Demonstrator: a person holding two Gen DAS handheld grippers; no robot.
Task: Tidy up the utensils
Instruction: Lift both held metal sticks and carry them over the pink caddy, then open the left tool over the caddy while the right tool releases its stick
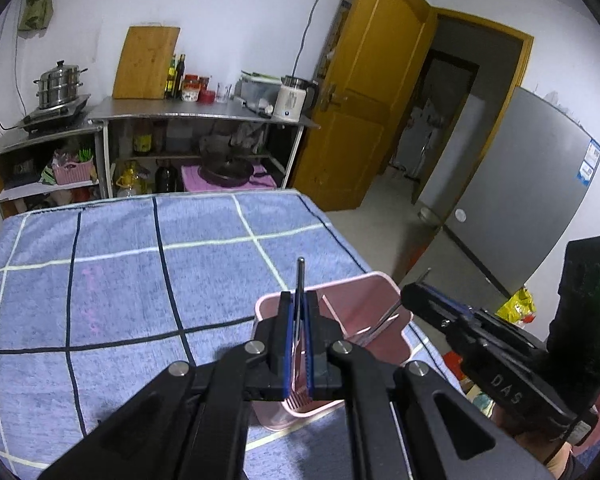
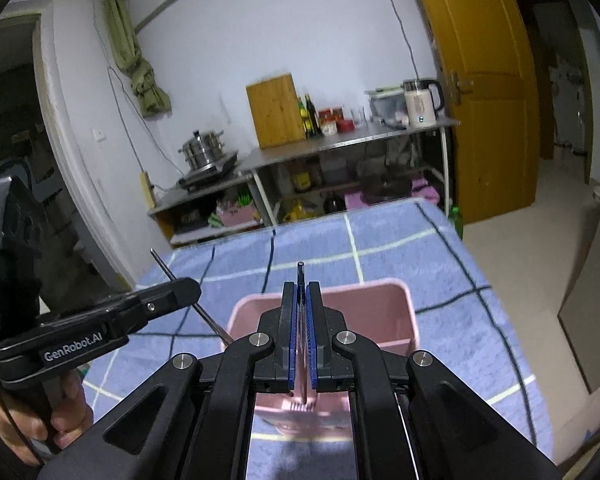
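Pink plastic forms the utensil caddy [image 1: 374, 300], a rectangular bin with an inner divider, which stands near the right front corner of a counter [image 1: 120, 280] covered by a blue cloth with dark and pale check lines. The left claw [image 1: 299, 344] is pressed together on a thin dark metal utensil [image 1: 300, 280]; its blue-lined fingers [image 1: 286, 344] pinch the shaft, the handle end sticks up above the tips, and the lower end reaches down into the left part of the caddy, over its slotted floor. The right claw [image 2: 302, 344] is likewise pressed together on a second slim metal utensil [image 2: 300, 280], whose handle tip rises between the blue pads [image 2: 311, 344] while its lower end hangs inside the pink caddy [image 2: 400, 300]. In the right wrist view the left claw [image 2: 180, 290] comes in from the left, with its thin metal rod slanting down toward the caddy's near left corner, and a hand [image 2: 66, 412] grips the tool's handle. In the left wrist view the right claw [image 1: 414, 298] comes in from the right, its rod slanting into the caddy's right compartment. What kind of utensil each one is cannot be told. Behind the counter, a steel shelf unit [image 1: 204, 110] carries a wooden cutting board [image 1: 146, 64], bottles and a kettle [image 1: 294, 96].
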